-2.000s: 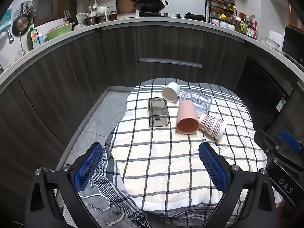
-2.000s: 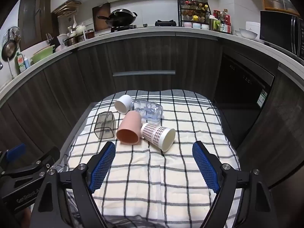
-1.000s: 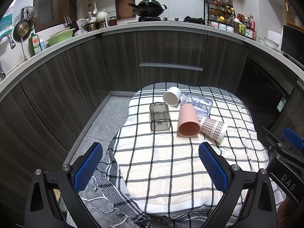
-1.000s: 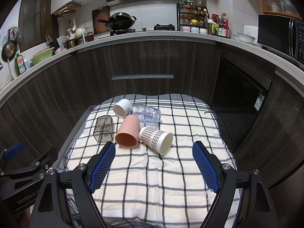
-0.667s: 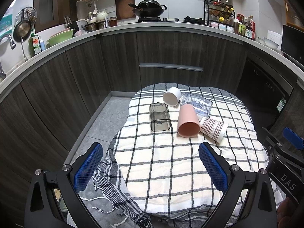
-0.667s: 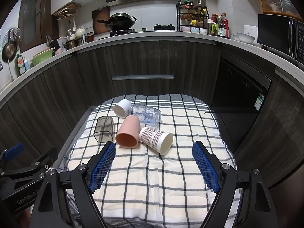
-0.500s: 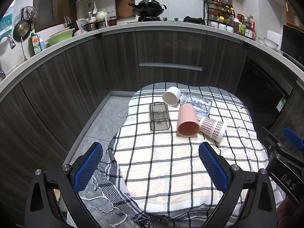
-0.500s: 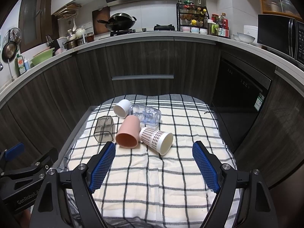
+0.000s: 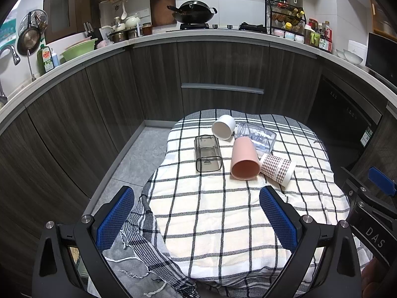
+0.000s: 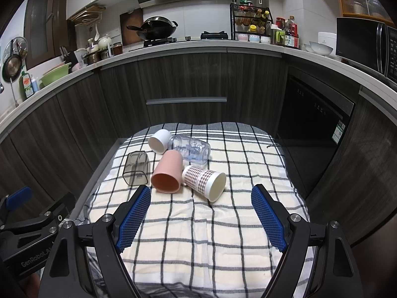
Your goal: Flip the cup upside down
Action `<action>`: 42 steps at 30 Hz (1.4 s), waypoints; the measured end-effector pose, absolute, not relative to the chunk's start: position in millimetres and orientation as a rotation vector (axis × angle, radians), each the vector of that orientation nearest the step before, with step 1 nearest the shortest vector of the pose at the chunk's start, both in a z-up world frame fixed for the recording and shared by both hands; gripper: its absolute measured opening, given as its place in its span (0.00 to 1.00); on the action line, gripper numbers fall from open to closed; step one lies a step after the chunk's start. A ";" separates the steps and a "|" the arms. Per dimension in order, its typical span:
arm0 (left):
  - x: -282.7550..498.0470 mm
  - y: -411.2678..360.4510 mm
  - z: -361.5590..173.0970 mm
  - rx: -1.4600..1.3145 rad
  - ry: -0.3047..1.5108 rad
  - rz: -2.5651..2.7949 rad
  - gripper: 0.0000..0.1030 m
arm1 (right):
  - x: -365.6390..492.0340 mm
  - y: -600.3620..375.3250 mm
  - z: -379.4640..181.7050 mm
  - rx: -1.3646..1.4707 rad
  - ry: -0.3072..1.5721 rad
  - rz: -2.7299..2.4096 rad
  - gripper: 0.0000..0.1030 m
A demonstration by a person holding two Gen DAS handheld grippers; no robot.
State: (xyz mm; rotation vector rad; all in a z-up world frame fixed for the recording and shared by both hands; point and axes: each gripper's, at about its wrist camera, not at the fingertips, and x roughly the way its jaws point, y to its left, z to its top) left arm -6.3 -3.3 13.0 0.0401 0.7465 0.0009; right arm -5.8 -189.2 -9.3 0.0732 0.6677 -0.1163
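Left tongs (image 9: 196, 213) and right tongs (image 10: 201, 213): both spread wide, empty, well short of the cups. Tabletop (image 10: 223, 236): checked cloth, near edge cut off. Pink cup (image 10: 166, 171), checked cup (image 10: 203, 177), grey cup (image 10: 136, 167), white cup (image 10: 159, 140): all on their sides, clustered. Clear bottle (image 10: 189, 150): partly hidden behind pink cup.

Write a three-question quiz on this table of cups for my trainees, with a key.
1. True or false: the pink cup stands upright.
2. Which touches the pink cup: A) checked paper cup B) smoky square cup?
3. Fill in: both the left gripper and right gripper are ____.

Key: 1 false, it lies on its side on the checked cloth. 2 A. 3 open, holding nothing.
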 end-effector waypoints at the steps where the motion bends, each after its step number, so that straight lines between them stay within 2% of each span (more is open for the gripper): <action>1: -6.5 -3.1 12.5 0.039 0.746 0.001 1.00 | -6.5 -188.6 -9.9 0.074 0.667 -0.117 0.81; 42: 6.3 -1.5 2.5 0.013 0.781 0.000 1.00 | 10.2 -186.4 -23.0 0.062 0.715 -0.098 0.81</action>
